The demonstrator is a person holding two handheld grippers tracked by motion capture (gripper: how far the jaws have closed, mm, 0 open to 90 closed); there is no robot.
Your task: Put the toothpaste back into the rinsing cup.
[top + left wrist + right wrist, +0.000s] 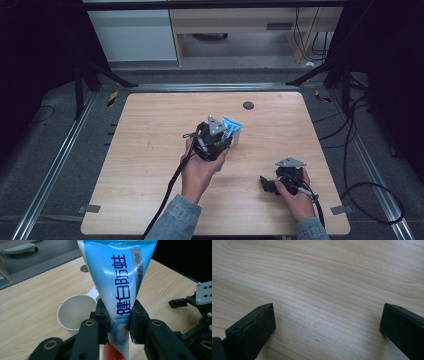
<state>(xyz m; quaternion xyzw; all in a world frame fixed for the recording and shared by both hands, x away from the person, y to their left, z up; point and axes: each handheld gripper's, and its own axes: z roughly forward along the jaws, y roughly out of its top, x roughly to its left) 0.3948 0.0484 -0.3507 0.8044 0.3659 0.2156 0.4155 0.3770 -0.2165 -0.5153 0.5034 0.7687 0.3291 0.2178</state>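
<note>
While the wooden table (pixel 150 150) carries little else, I judge the work about halfway: I have the toothpaste tube lifted, but it is not yet in the cup. My left tool (pixel 119 326) is clamped firmly on the blue-and-white toothpaste tube (pixel 117 277), both pads pressing its lower body, with the wide crimped end pointing up and away from the camera and the red cap end toward me. In the high view the left tool (pixel 216 136) holds the tube above the middle of the table. My right tool (pixel 324 325) has its jaws spread wide with nothing between them, resting low over bare wood at the right of the table (pixel 280 182). The white cup (pixel 75 312) stands upright just beside the tube, empty as far as I see; lowering the tube into it seems to be what remains.
</note>
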